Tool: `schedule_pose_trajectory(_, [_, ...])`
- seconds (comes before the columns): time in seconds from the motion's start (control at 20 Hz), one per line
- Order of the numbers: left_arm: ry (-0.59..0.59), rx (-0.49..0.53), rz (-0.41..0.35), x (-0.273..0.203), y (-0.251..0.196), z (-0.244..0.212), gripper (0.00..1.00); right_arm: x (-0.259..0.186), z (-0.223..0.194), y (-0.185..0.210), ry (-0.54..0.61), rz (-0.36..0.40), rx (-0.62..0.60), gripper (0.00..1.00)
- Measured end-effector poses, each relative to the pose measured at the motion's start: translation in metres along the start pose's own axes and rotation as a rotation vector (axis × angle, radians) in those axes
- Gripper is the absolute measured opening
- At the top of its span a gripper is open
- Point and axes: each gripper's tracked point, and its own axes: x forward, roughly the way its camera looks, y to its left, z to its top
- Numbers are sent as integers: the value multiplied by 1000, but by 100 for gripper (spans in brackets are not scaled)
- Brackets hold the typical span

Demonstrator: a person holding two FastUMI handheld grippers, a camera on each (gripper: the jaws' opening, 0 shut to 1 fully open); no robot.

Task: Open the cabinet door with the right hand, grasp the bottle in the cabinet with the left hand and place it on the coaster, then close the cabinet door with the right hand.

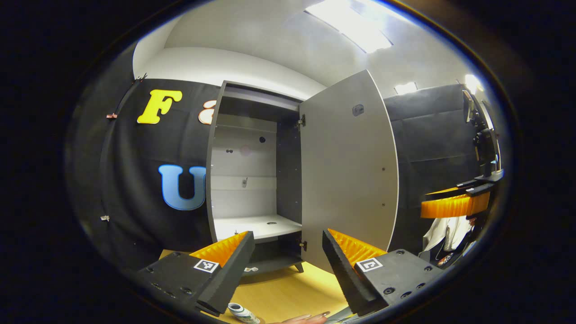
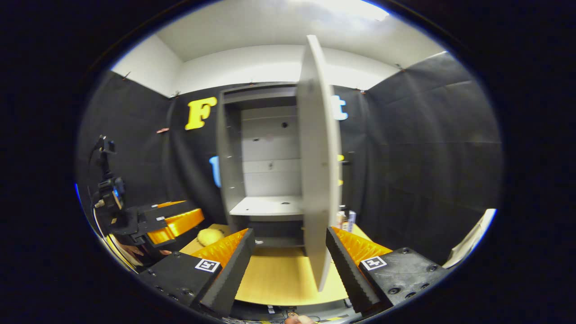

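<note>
Left tongs point(image 1: 288, 233): fingers apart, nothing between them, aimed at the open cabinet point(image 1: 288, 148) at 12 o'clock.
Right tongs point(image 2: 289, 231): also spread wide and gripping nothing.
Door point(image 2: 317, 157): swung open. In the right gripper view it's nearly edge-on at about 1 o'clock, and its lower edge hangs just in front of the gap between the fingers. Long axis is straight up and down.
Key relation: the right tongs are clearly the nearer ones to the door's free edge. I'd guess a push from there swings it shut.
Shelf point(image 1: 256, 225): looks bare, no bottle on it. The dark compartment underneath looks empty too.
Bottle: honestly can't say for sure. There's a small white-and-blue thing point(image 1: 243, 312) low on the table point(image 1: 288, 292) at 7 o'clock in the left gripper view, below the fingers. It could be the bottle, but it's too cut off to call.
Coaster: can't pick it out. A yellowish lump point(image 2: 209, 235) sits on the table at 9 o'clock in the right gripper view, and I can't tell what it is.
Stage: door open, cabinet cleared, so closing seems to be what's left.
</note>
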Motion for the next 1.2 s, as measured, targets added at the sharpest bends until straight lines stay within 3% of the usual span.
schedule_pose_trajectory(0.1, [10,-49,-35,10,-10,0,96,4,15,-31,-41,-43,37,100])
schedule_pose_trajectory(0.15, [10,-56,-37,12,-8,2,96,12,18,-42,-56,-55,40,95])
schedule_pose_trajectory(0.25, [9,-33,-21,15,-3,8,95,28,22,-61,-68,-59,29,95])
schedule_pose_trajectory(0.3, [6,-14,-10,15,-6,9,94,37,26,-65,-72,-46,24,100])
schedule_pose_trajectory(0.65, [20,1,104,34,-4,7,96,103,39,-78,-92,75,-2,98])
schedule_pose_trajectory(0.9, [19,35,189,56,-10,9,94,108,33,-44,-38,271,2,95])
schedule_pose_trajectory(1.1, [25,20,223,61,-5,5,96,112,19,17,8,434,38,96])
schedule_pose_trajectory(1.2, [39,20,222,62,5,-2,95,115,17,45,18,475,24,96])
